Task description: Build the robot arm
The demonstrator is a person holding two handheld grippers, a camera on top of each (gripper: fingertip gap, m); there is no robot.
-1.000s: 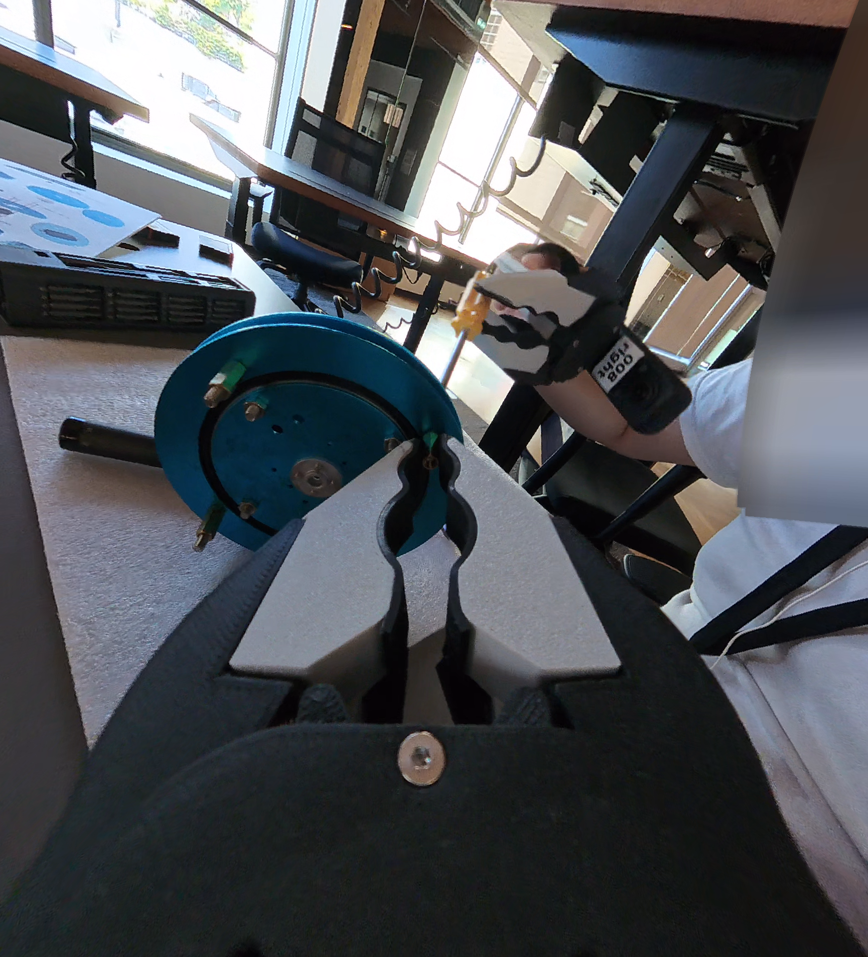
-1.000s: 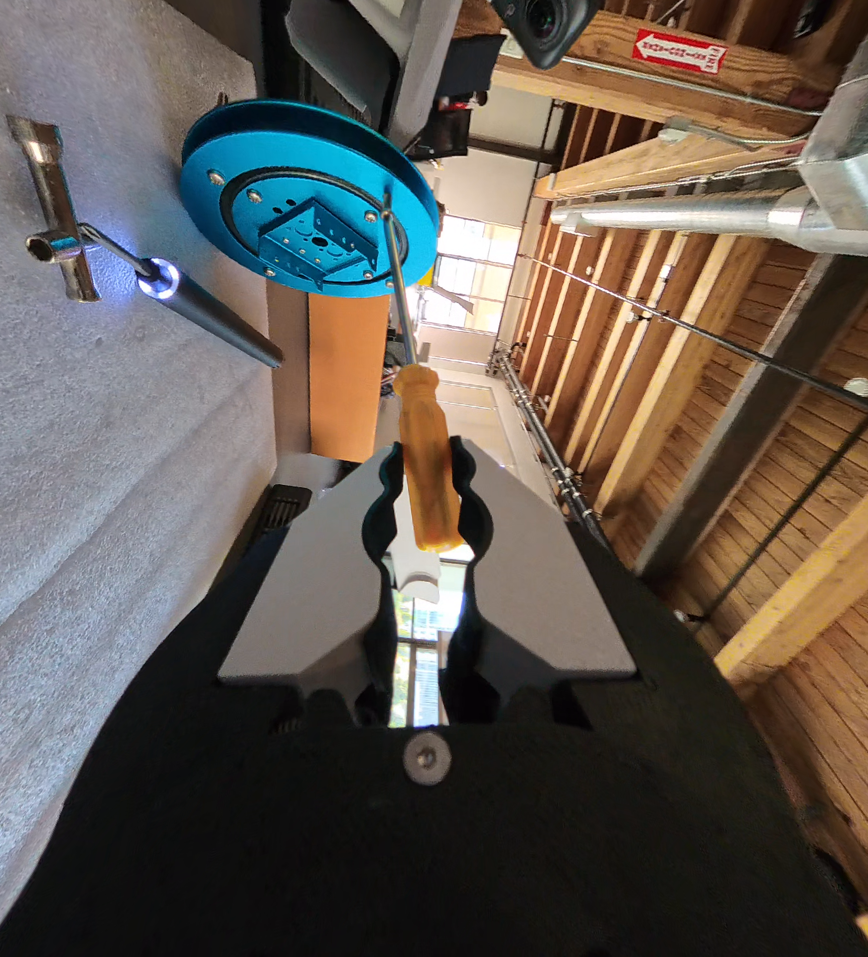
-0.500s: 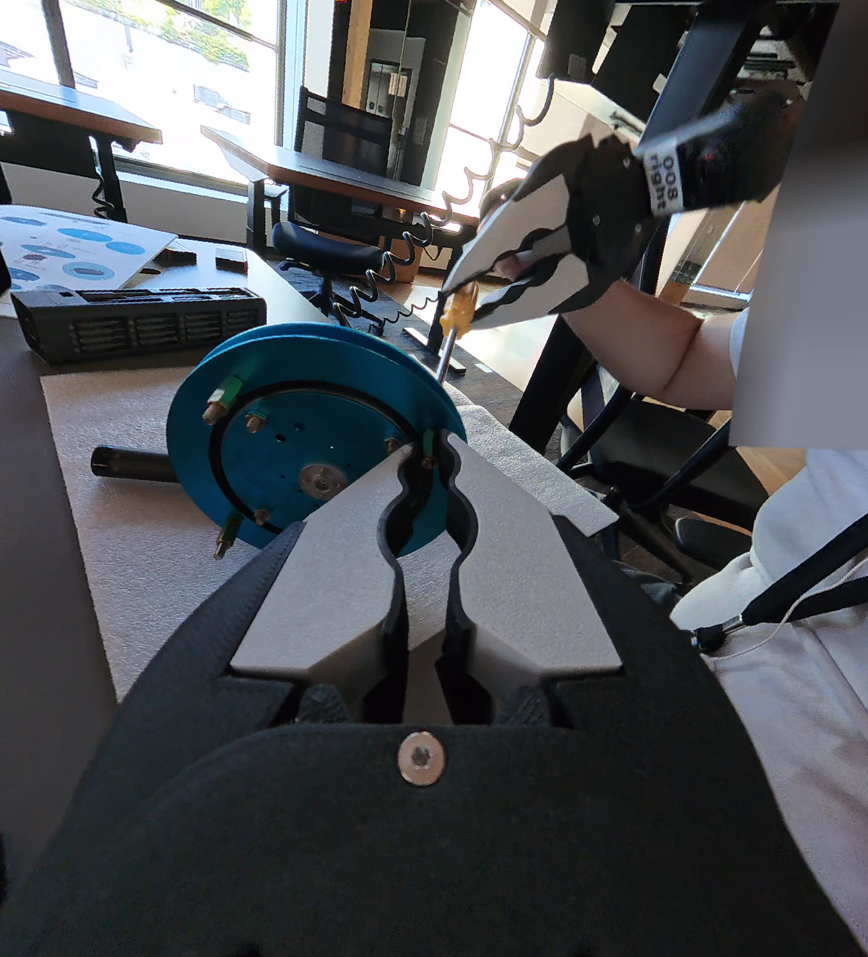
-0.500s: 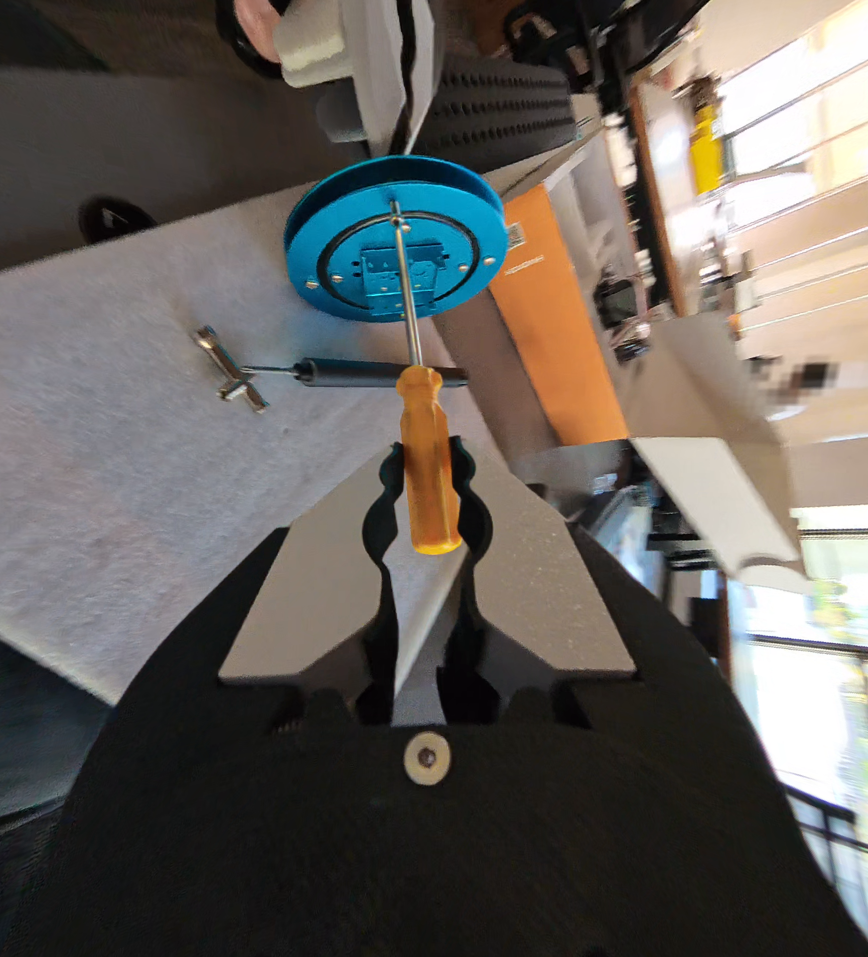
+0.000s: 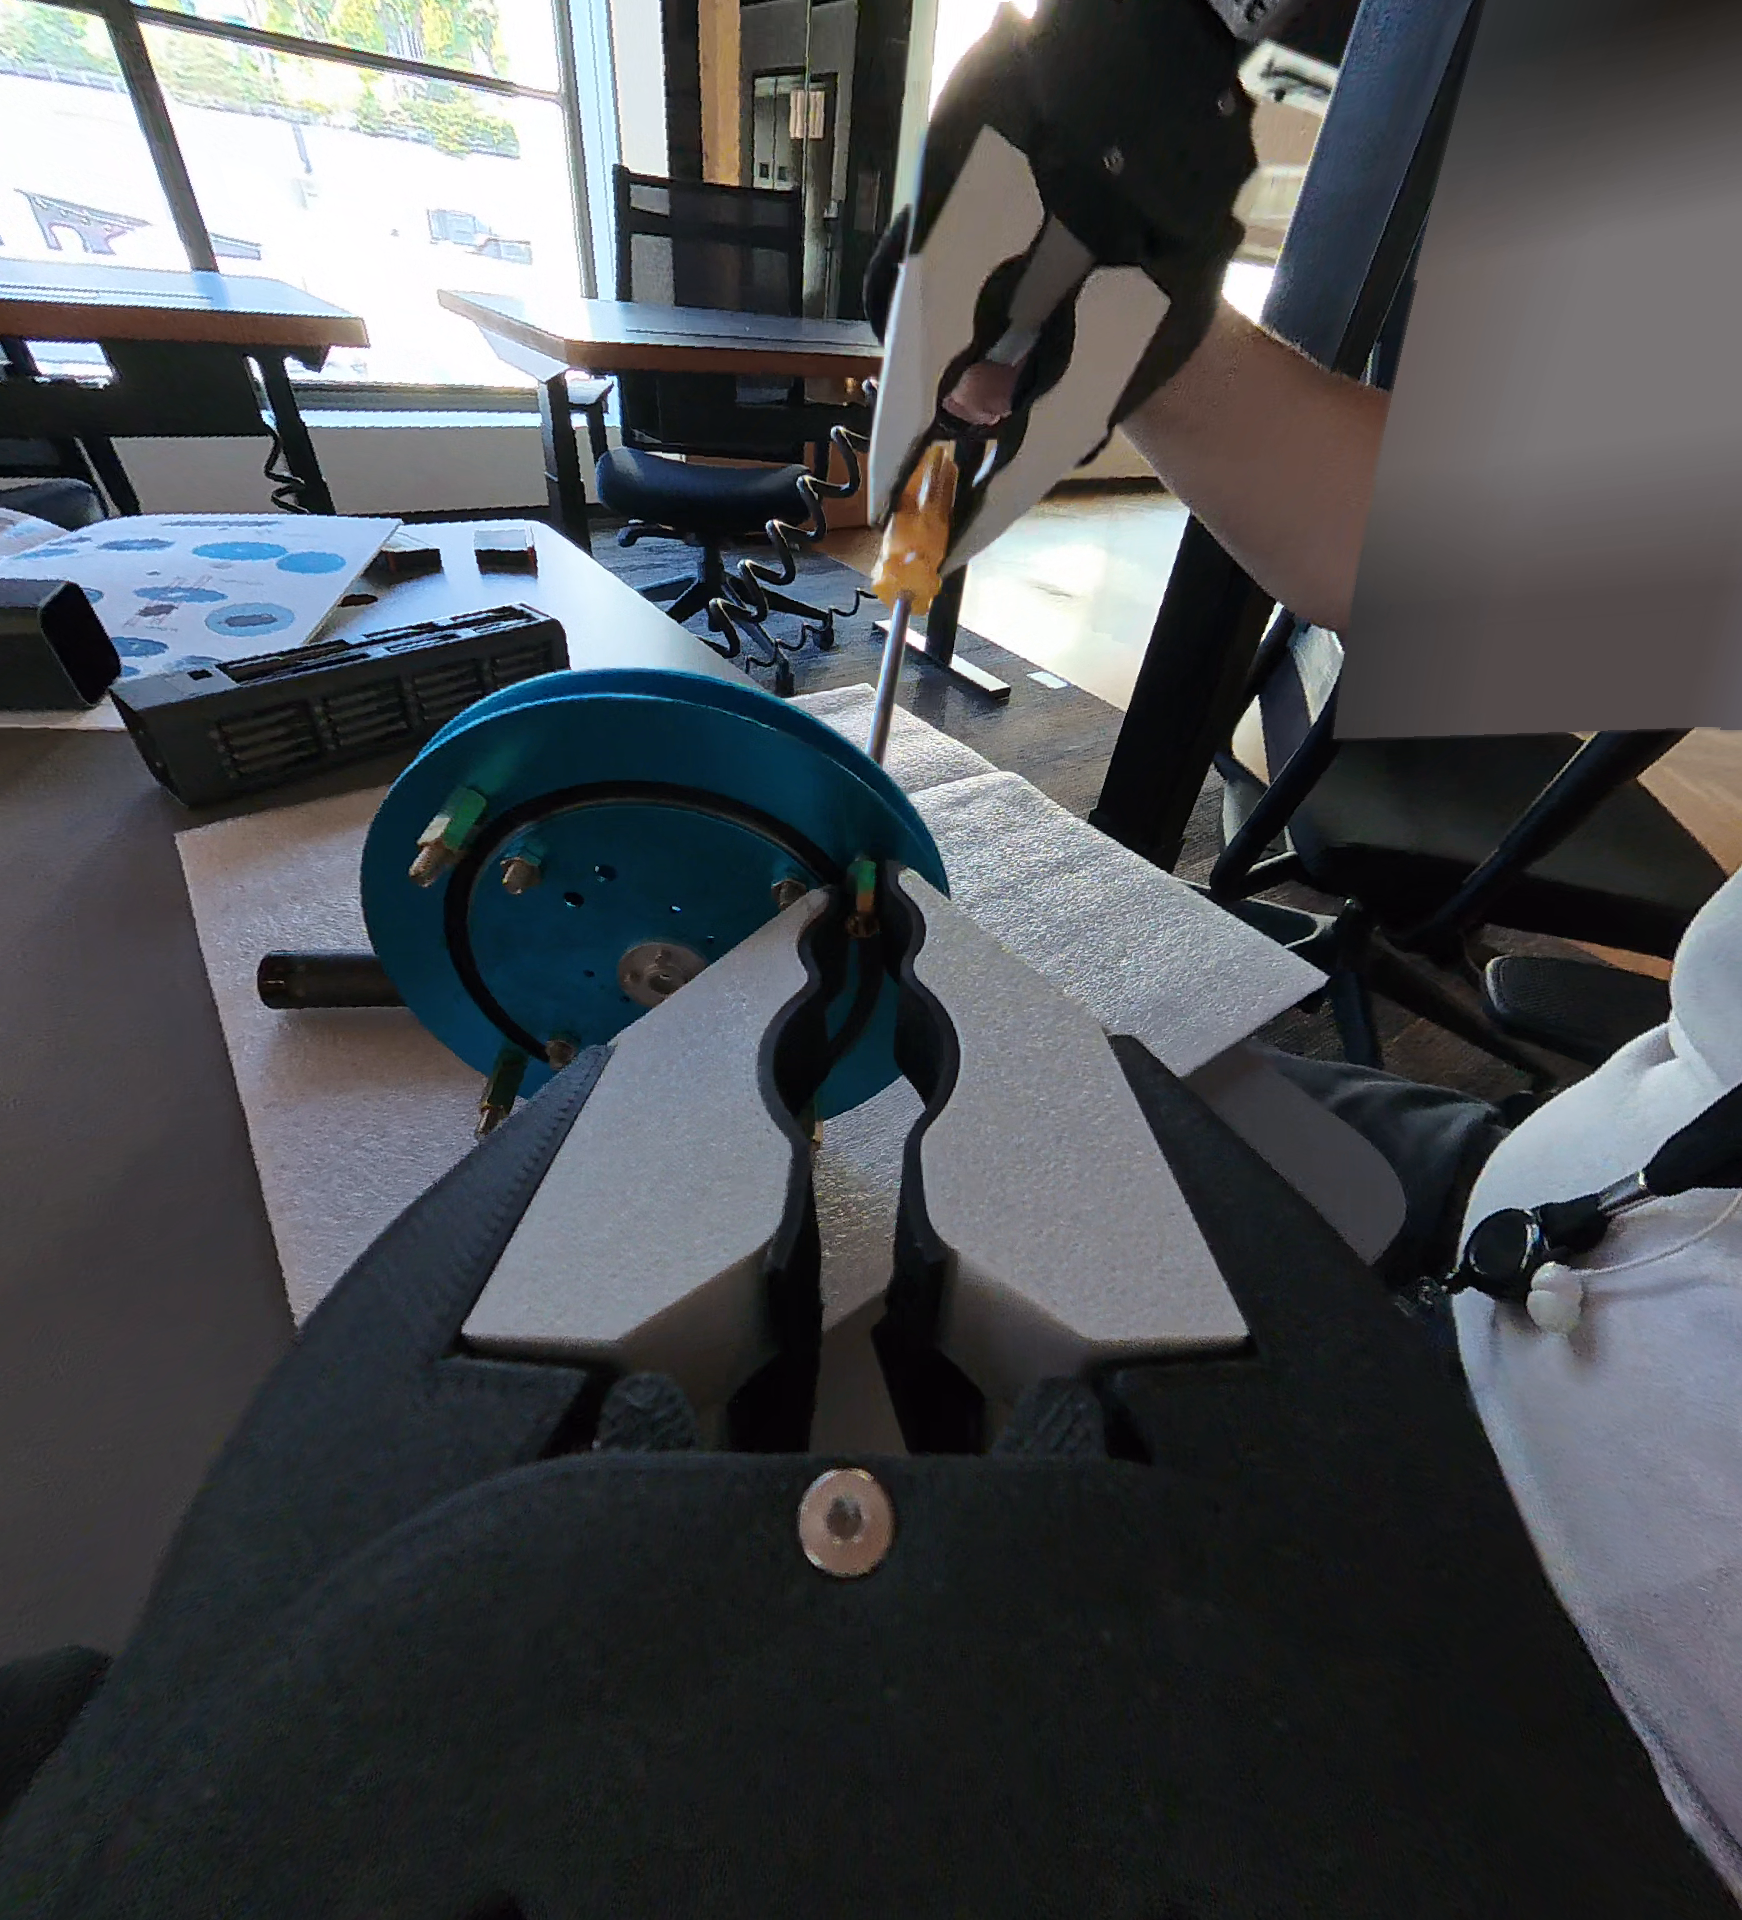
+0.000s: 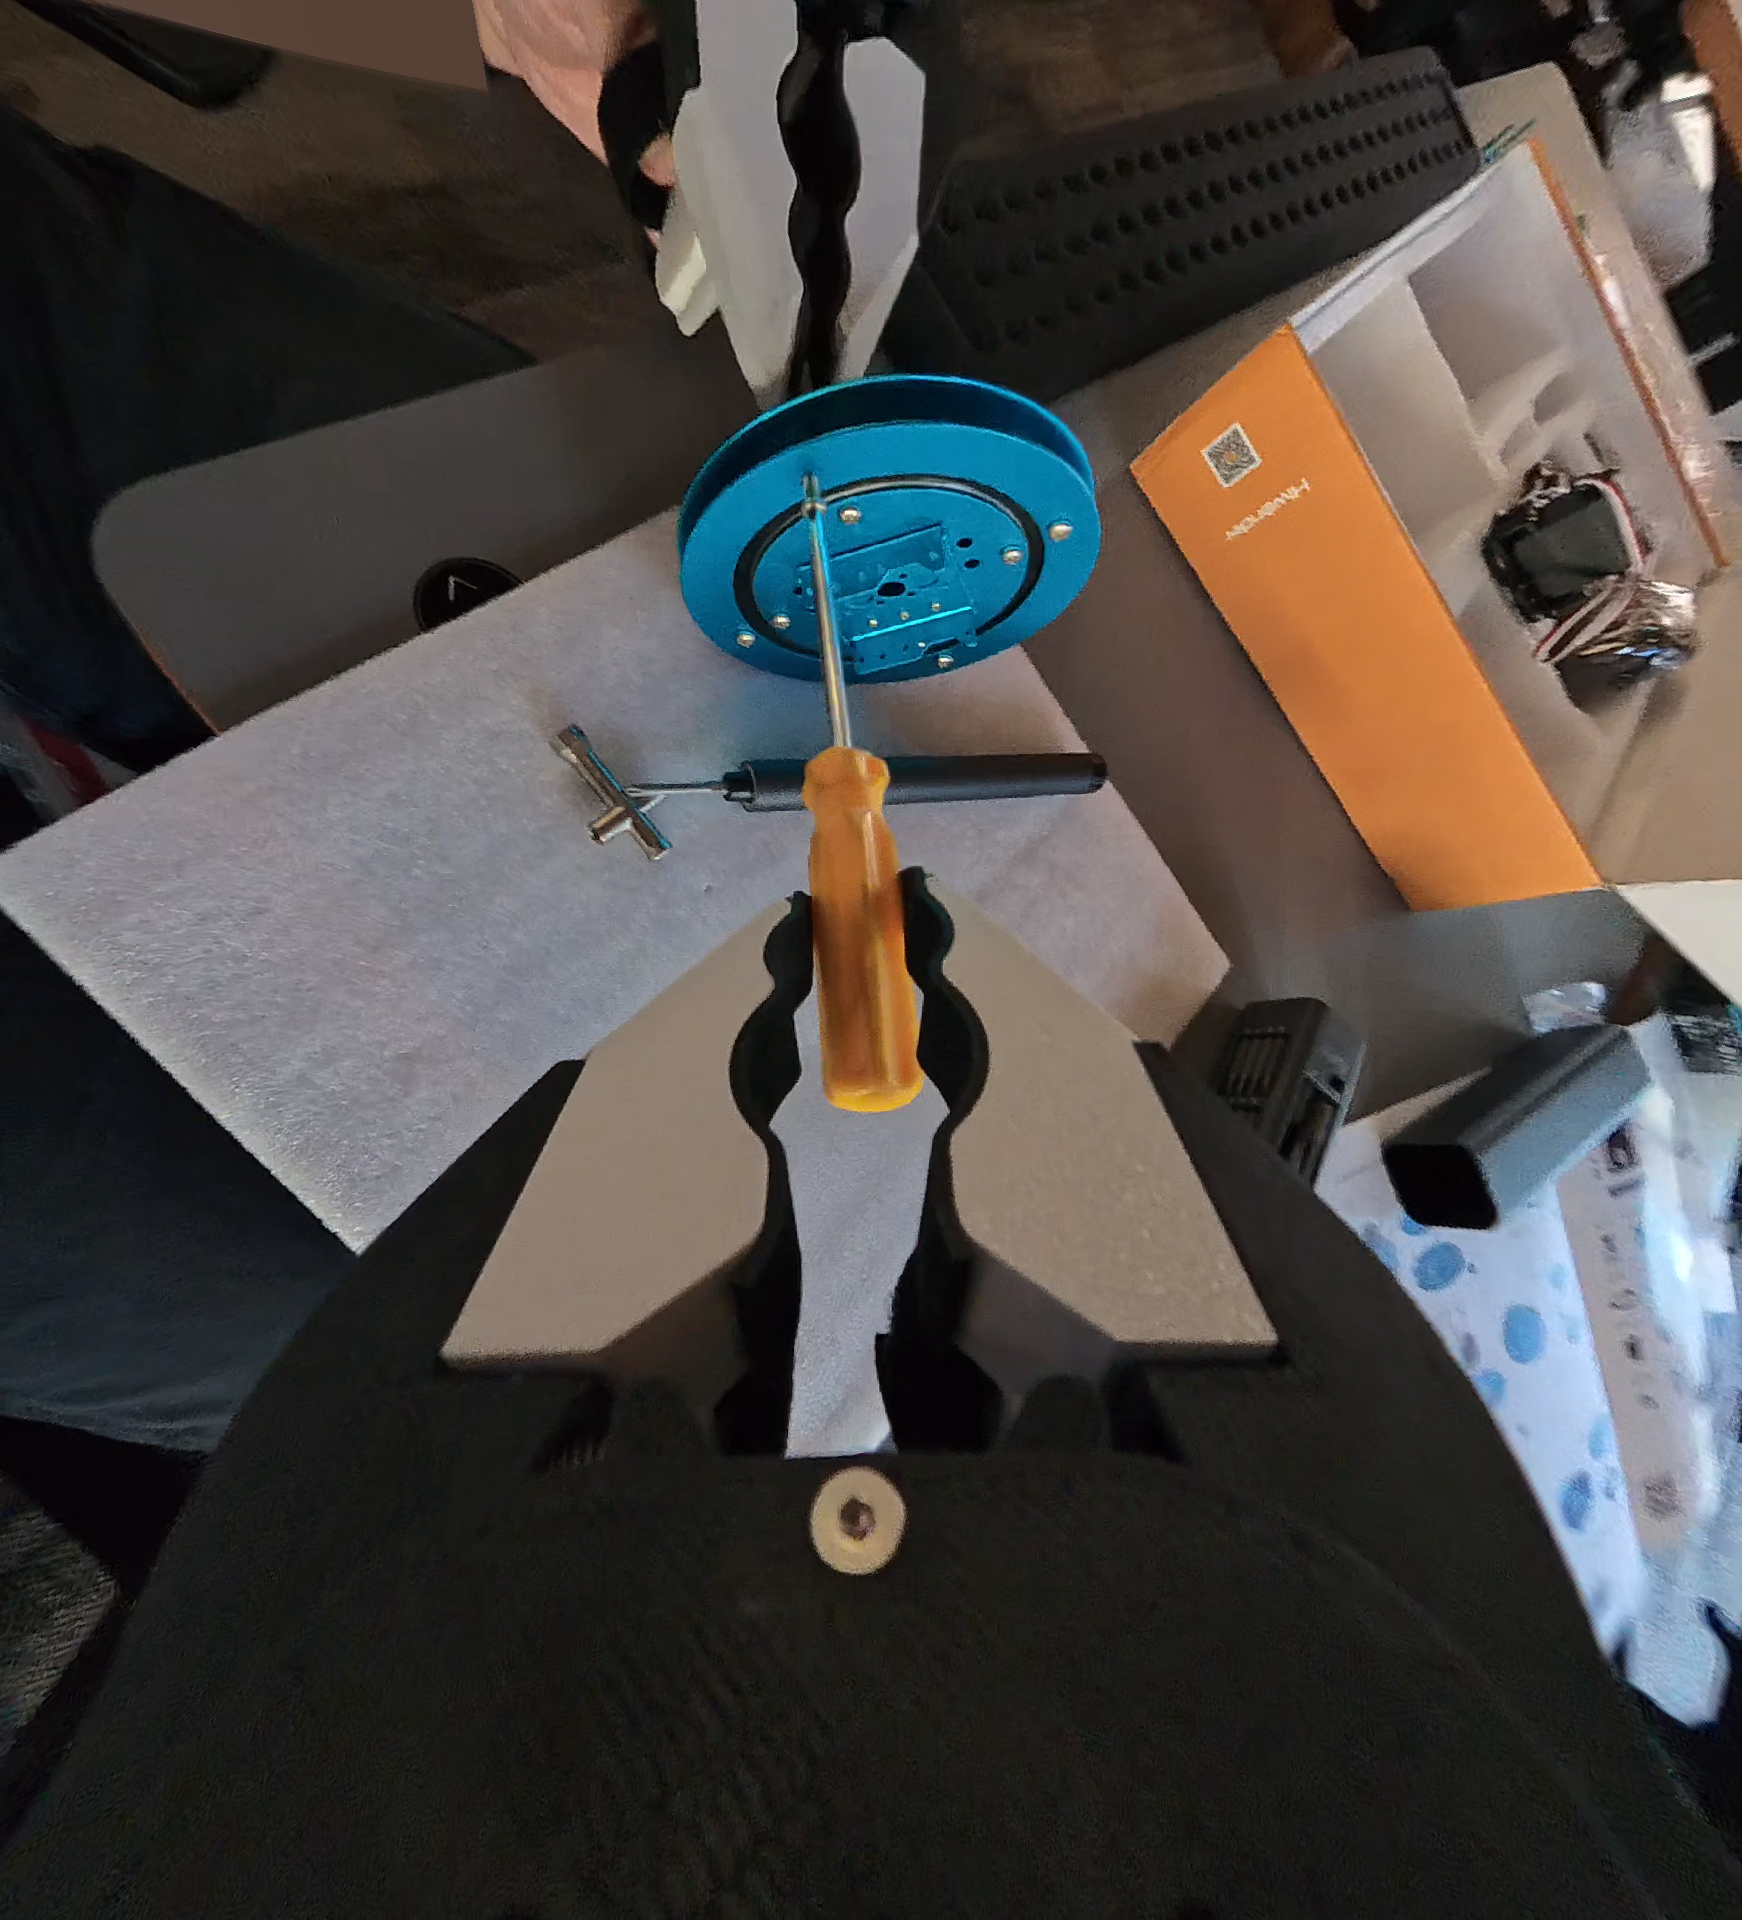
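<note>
A grey table (image 5: pixel 36 1039) carries a sheet of white foam padding (image 5: pixel 306 1122) with a pebbly, fibrous surface, one corner overhanging the table's edge. Behind it the room holds other dark-legged desks, a black office chair (image 5: pixel 701 488) and tall bright windows.

On the padding stands a blue metal disc (image 5: pixel 576 894), tilted on its rim, with a black ring inset in its face, small brass and green posts on one side and a square blue bracket with screw heads on the other (image 6: pixel 888 603). The left gripper (image 5: pixel 862 904) is clamped on the disc's rim, its pale wedge-shaped fingers with wavy black pads closed over the edge.

The right gripper (image 6: pixel 862 925) is closed on the translucent amber handle of a screwdriver (image 6: pixel 862 935); the thin steel shaft reaches the disc's face near its upper rim, though the tip itself is too small to make out.

Just beside the disc on the padding lie a black cylindrical tool (image 6: pixel 929 779) and a chrome cross-shaped socket wrench (image 6: pixel 612 795), the tool's thin tip touching the wrench. Toward the table's far edge sit a slotted black case (image 5: pixel 347 696), a dark rectangular tube (image 5: pixel 5 644) and a printed sheet with blue circles (image 5: pixel 181 582). An orange box (image 6: pixel 1355 644) lies off the padding. A person's white sleeve is cut off by the frame.
</note>
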